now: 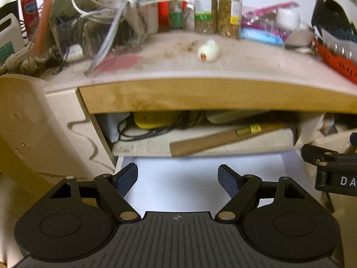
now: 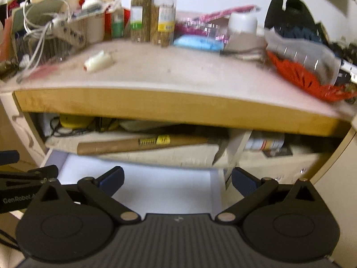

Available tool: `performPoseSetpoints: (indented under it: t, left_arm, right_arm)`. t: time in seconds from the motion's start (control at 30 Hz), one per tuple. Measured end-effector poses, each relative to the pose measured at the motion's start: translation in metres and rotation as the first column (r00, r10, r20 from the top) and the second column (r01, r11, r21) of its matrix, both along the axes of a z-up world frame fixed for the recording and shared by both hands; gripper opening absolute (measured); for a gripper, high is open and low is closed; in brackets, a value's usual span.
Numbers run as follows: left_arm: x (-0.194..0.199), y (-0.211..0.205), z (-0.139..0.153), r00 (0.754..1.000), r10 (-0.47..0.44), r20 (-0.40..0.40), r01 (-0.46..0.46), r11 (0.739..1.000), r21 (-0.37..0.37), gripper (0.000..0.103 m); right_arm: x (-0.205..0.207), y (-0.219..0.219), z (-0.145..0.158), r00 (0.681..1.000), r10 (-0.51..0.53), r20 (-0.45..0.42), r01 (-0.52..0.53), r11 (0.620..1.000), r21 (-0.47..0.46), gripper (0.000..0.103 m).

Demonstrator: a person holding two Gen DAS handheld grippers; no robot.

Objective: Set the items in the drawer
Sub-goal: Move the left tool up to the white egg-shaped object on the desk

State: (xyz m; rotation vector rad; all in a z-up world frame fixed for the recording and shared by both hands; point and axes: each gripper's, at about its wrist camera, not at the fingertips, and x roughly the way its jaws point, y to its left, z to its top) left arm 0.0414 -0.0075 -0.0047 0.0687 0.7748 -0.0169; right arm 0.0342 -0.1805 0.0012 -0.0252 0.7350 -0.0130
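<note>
Both grippers hang low in front of the desk, side by side, over the pulled-out drawer (image 1: 178,178), whose white floor looks bare where it shows. Left gripper (image 1: 177,179): fingers spread wide, nothing between them. Right gripper (image 2: 177,182): fingers likewise wide, nothing held.

Step in hand, as I judge it: drawer open, no item picked up yet; the hands are between the opening and the first pick.

Likely candidate is the small white bottle (image 1: 209,50) with a red end, lying on its side on the bare middle of the desktop (image 1: 245,67), well apart from the clutter along the far edge. Twin jars (image 1: 217,9) stand far behind it (which items are meant for the drawer, I cannot tell).

Next move calls for lifting one gripper above the wooden desk edge (image 1: 200,93), reaching far over it, and closing across the bottle's short width; it lies free and could roll.

Between drawer and desktop, a shelf holds a hammer handle (image 1: 223,137) near its front lip.

View differences: the left view shows the cabinet's left side panel and the right gripper's tip at far right. The right view alone shows the compartment to the right of the shelf divider, with a labelled box, and more of the red basket (image 2: 301,78)
</note>
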Motion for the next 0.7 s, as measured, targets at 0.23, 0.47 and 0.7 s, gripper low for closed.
performPoseSetpoints:
  t: [0.23, 0.47, 0.7]
  left_arm:
    - [-0.003, 0.004, 0.027, 0.988, 0.004, 0.151, -0.002, 1.0, -0.013, 0.079]
    - [-0.006, 0.006, 0.054, 0.956, -0.008, 0.293, 0.018, 0.999, -0.03, 0.079]
    - [-0.007, 0.006, 0.063, 0.936, -0.018, 0.351, 0.04, 0.998, -0.056, 0.079]
  right_arm:
    - [-0.003, -0.005, 0.022, 0.995, 0.0, 0.102, -0.001, 1.0, 0.013, 0.103]
    - [-0.009, -0.009, 0.042, 0.981, 0.001, 0.195, -0.006, 1.0, 0.028, 0.103]
    - [-0.015, -0.009, 0.055, 0.962, 0.015, 0.271, -0.023, 0.999, 0.025, 0.103]
